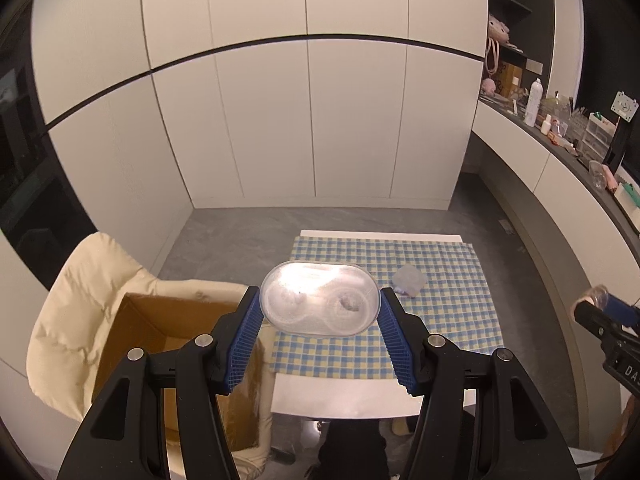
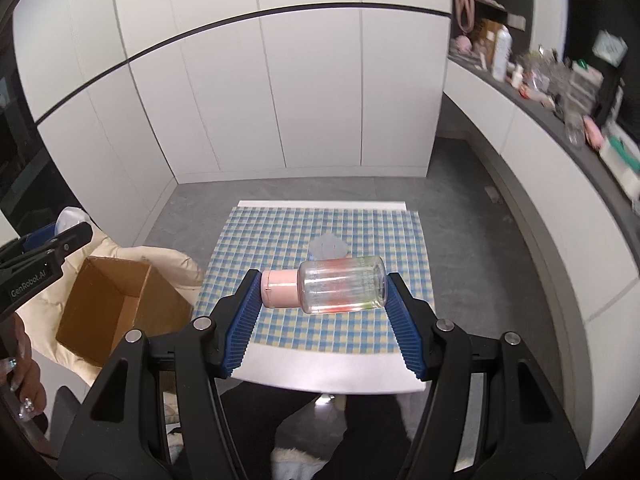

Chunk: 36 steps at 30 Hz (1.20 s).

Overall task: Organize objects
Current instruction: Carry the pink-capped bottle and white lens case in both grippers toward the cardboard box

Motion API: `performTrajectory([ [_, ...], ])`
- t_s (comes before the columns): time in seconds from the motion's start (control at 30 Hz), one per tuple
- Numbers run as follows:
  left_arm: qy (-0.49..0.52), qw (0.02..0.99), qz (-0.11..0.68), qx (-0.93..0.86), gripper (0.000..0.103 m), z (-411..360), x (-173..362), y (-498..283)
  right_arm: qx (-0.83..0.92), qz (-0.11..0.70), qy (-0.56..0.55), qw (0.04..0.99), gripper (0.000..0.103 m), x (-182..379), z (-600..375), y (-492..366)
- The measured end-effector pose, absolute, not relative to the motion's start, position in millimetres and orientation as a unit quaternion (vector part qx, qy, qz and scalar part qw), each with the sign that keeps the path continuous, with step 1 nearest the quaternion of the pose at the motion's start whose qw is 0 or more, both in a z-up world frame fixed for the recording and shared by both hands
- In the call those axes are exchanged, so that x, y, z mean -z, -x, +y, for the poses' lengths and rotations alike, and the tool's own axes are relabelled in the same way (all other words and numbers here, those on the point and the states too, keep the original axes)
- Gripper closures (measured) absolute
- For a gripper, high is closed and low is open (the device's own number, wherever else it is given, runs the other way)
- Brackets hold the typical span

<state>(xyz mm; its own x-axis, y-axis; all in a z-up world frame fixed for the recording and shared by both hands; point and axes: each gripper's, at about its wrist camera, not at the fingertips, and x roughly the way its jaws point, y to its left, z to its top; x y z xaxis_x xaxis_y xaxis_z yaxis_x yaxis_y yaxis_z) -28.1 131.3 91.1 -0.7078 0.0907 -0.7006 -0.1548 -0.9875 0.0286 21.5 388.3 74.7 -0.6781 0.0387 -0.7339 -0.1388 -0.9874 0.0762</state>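
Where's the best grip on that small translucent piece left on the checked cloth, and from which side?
Grip the small translucent piece across its two flat opposite sides, coming from above and the near table edge. It looks low and blocky, lying alone on the checked cloth, so nothing blocks a top-down pinch. Both grippers are full now: oval clear container and pink-capped bottle.

white cabinet doors (image 1: pixel 312 120) fill the back; a cluttered dark shelf (image 2: pixel 560 96) runs along the right; grey floor (image 1: pixel 232 236).
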Motion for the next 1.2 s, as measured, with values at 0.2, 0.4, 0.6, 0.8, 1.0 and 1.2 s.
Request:
performTrajectory([
  [0.2,0.369,0.044,0.031,-0.928,0.044,106,-75,-9,-0.915,0.063,0.395,0.059,0.039,-51,374,-65],
  [0.4,0.367,0.036,0.041,-0.929,0.044,98,-49,-42,-0.912,0.066,0.400,0.057,0.039,-31,363,-97],
  [0.6,0.399,0.075,0.029,-0.913,0.044,94,-16,-64,-0.907,0.056,0.413,0.056,0.039,-13,350,-125],
  [0.8,0.413,0.091,0.046,-0.905,0.044,94,14,-91,-0.905,0.044,0.418,0.072,0.039,4,343,-157],
  [1.0,0.425,0.103,0.061,-0.897,0.044,91,32,-113,-0.893,0.072,0.442,0.048,0.039,31,344,-183],
  [1.2,0.440,0.092,0.047,-0.892,0.044,77,40,-123,-0.886,0.079,0.455,0.047,0.039,48,343,-210],
])
